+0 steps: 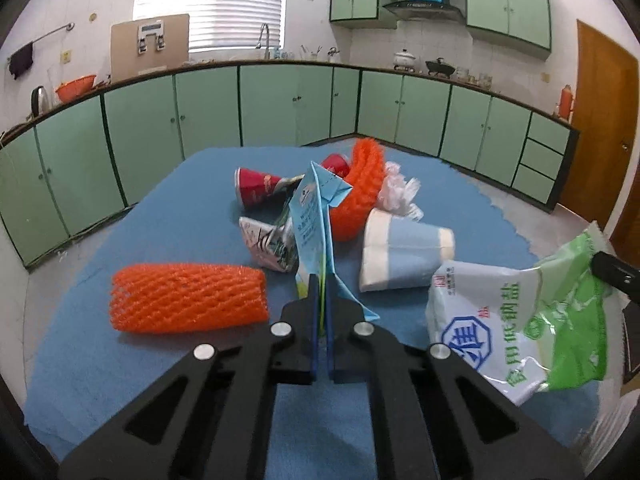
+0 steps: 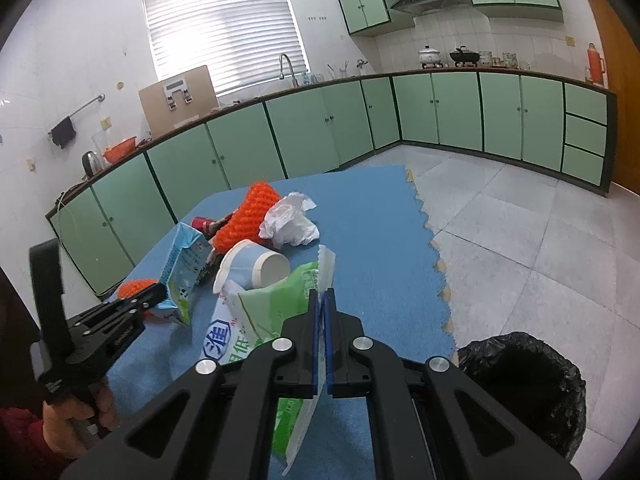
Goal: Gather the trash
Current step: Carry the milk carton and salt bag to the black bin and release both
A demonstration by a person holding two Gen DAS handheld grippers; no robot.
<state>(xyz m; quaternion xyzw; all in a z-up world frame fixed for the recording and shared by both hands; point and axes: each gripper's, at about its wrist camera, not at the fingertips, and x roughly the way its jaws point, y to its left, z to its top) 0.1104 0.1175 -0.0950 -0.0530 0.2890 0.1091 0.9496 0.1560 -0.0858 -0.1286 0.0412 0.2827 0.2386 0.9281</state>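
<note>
Left gripper (image 1: pixel 323 280) clamped on the lower edge of a flattened blue milk carton (image 1: pixel 314 216), which stands up ahead of the fingers. Right gripper (image 2: pixel 321 294) pinched on the green-white salt bag (image 2: pixel 276 304), draped beneath. Black-lined bin (image 2: pixel 524 384) just right, off the blue mat (image 2: pixel 380 220).

You're in a home kitchen, green cabinets (image 1: pixel 280 104) under the counter, faucet (image 1: pixel 264 40) above them, range hood (image 1: pixel 422 8) over pots (image 1: pixel 404 58).
</note>
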